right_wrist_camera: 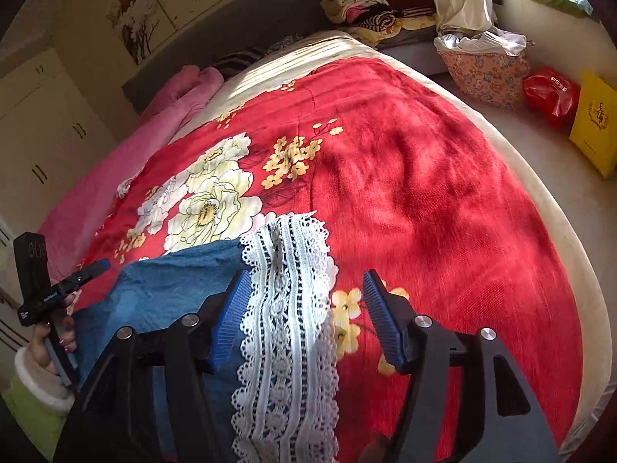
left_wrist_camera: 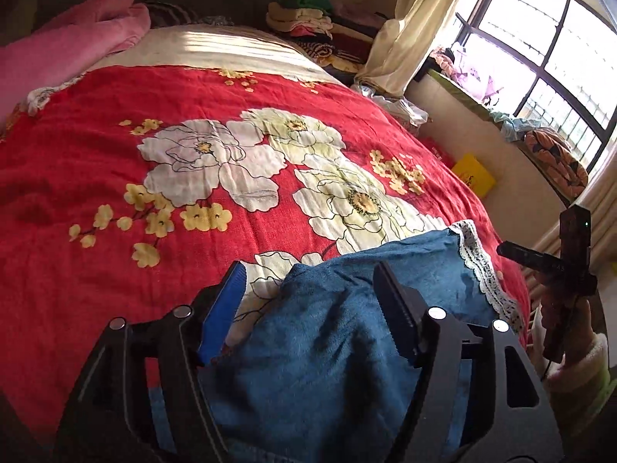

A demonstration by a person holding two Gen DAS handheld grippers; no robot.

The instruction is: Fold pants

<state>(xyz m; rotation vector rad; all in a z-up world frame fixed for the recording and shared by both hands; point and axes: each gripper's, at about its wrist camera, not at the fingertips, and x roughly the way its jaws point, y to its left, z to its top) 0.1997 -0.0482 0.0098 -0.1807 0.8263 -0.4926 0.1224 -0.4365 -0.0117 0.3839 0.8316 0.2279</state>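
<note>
Left wrist view: the left gripper (left_wrist_camera: 308, 293) gapes wide, gripping nothing, over the blue pants (left_wrist_camera: 327, 339) on the red bedspread (left_wrist_camera: 115, 154). The right gripper (right_wrist_camera: 304, 301) spreads equally wide, straddling their lace hem (right_wrist_camera: 287, 308); open bedspread stretches beyond.

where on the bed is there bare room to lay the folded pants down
The red floral blanket lies bare beyond the blue denim pants and right of their white lace trim. It is crowded along the rolled pink blanket and by the stacked clothes pile at the bed's far corner.

Blue pants (left_wrist_camera: 339, 332) lie on the red floral bedspread (left_wrist_camera: 115, 177).
</note>
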